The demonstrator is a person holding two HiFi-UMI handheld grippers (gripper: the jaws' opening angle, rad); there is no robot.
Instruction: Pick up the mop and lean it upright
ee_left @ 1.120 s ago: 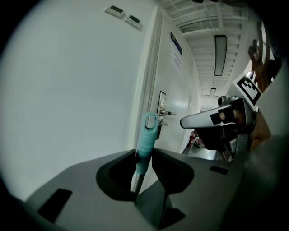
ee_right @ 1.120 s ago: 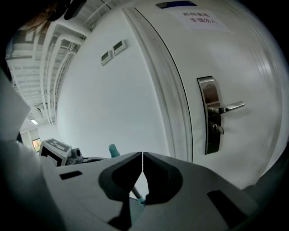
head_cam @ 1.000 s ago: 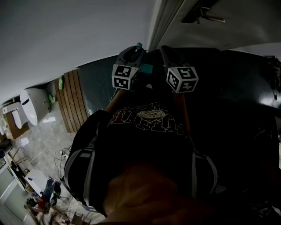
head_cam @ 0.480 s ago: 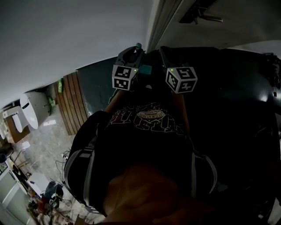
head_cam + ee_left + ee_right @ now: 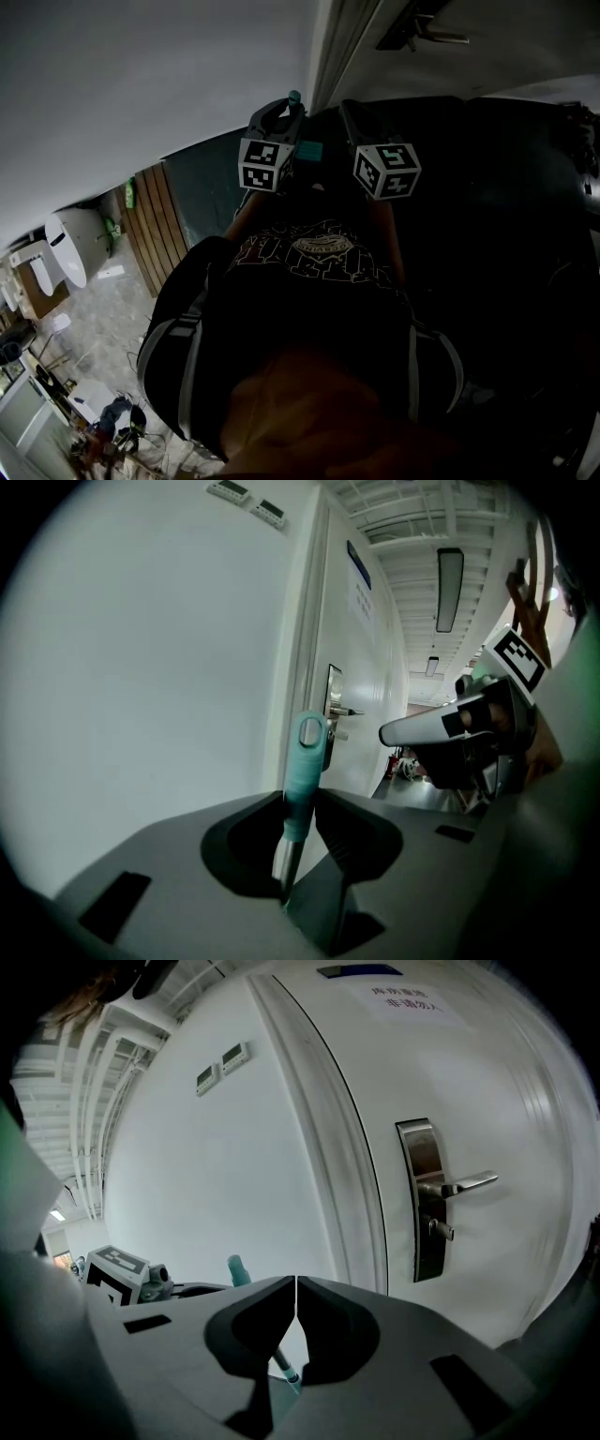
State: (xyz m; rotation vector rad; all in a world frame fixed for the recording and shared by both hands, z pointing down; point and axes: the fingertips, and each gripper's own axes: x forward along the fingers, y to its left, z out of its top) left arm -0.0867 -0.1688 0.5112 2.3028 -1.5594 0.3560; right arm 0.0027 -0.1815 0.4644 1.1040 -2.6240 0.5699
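The mop shows only as its handle: a metal pole ending in a teal grip [image 5: 305, 761] with a hanging hole. My left gripper [image 5: 302, 832] is shut on the pole just below that grip and holds it upright before a white wall. In the head view the teal tip [image 5: 295, 97] pokes out above the left gripper [image 5: 279, 114]. My right gripper [image 5: 352, 114] is raised beside it, jaws meeting tip to tip with nothing between them. From the right gripper [image 5: 296, 1288] view, the teal grip [image 5: 236, 1269] stands to the left and a stretch of pole [image 5: 282, 1366] shows below the jaws.
A white door with a steel lever handle [image 5: 441, 1190] stands right of the wall corner [image 5: 323, 66]. A person's dark shirt [image 5: 309, 309] fills the head view. At the left are wooden slats [image 5: 150, 220], a white fixture [image 5: 66, 244] and floor clutter [image 5: 103, 431].
Both grippers stay almost where they were, the left still holding the handle. The background at the left of the head view has slid slightly down and left.
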